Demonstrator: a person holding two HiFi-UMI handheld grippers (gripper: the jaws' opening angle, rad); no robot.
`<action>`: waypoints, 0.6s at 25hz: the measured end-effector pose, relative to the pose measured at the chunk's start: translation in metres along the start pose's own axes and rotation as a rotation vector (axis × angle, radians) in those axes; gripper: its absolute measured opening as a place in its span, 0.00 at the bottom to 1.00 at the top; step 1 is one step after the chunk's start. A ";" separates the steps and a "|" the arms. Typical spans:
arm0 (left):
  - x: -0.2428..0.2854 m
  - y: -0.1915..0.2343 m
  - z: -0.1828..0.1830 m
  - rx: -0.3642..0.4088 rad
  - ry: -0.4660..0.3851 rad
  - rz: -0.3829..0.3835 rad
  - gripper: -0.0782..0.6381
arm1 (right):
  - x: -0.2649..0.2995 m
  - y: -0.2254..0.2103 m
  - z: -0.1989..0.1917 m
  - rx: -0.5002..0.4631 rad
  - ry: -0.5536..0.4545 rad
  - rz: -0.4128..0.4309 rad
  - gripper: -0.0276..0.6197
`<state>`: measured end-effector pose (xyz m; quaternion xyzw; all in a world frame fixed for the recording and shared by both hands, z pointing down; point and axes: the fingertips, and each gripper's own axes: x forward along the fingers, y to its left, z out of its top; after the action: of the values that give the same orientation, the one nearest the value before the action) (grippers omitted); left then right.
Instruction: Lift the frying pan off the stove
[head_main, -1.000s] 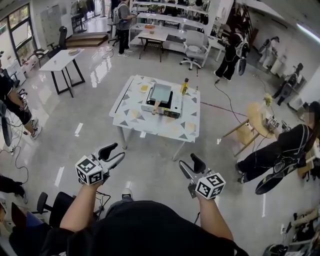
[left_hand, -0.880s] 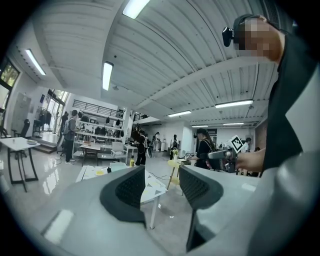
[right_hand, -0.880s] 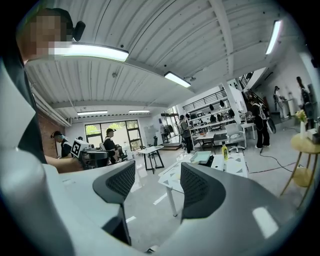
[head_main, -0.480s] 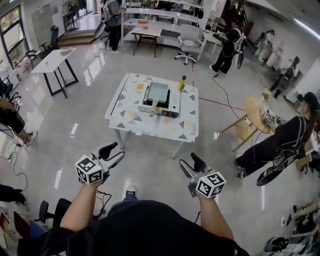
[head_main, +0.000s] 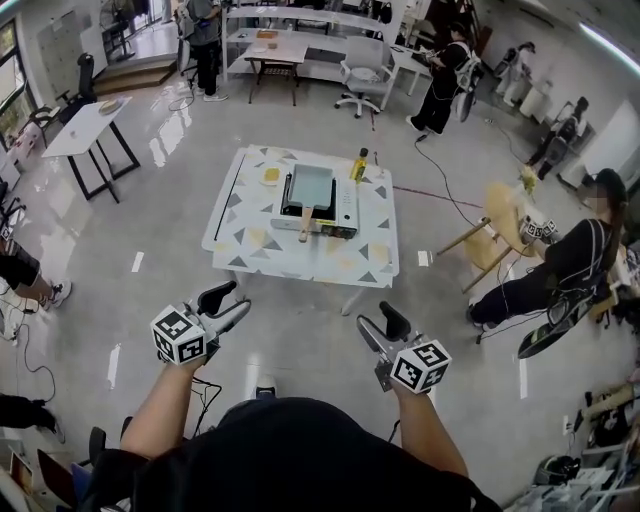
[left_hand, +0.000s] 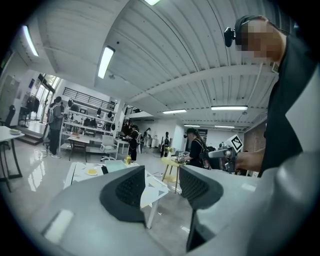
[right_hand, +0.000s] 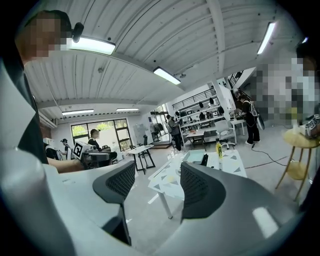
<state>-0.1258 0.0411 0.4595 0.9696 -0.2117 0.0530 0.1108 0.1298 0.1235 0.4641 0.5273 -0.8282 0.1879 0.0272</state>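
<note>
**Both grippers held low, well short of the pan**

Head view: frying pan (head_main: 311, 187), square and grey-blue, sits on the stove (head_main: 341, 209), w/ its wooden handle pointing toward the person over the stove's front edge. The stove stands near the middle of a white bench (head_main: 250, 238) w/ a triangle pattern. A yellow bottle (head_main: 358, 165) stands upright just beside the stove's far right corner, and a small yellow item (head_main: 270, 176) lies on the bench to the pan's left.

Left gripper (head_main: 228, 304): held out in front of the person's body, over bare floor and well apart from the bench. Jaws are parted w/ a clear gap and grip nothing; its own view shows only the bench's edge and floor between the pads.

Right gripper (head_main: 377, 329): at about the same height on the other side, also well apart from the bench. Jaws are spread w/ nothing in them; bench and floor show thru the gap.

A person in black (head_main: 560, 280) bends low at right, near a round yellow stool (head_main: 508, 232).
</note>
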 end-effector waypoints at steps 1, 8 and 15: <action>0.002 0.007 0.000 -0.003 0.003 -0.008 0.40 | 0.006 -0.001 0.000 0.003 0.002 -0.006 0.53; 0.012 0.054 0.002 -0.023 0.010 -0.054 0.40 | 0.048 0.002 0.010 0.023 0.003 -0.037 0.52; 0.016 0.087 0.008 -0.033 0.009 -0.102 0.41 | 0.080 0.005 0.019 0.034 -0.003 -0.065 0.52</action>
<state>-0.1479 -0.0440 0.4712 0.9769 -0.1624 0.0483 0.1304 0.0926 0.0503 0.4646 0.5545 -0.8074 0.2001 0.0231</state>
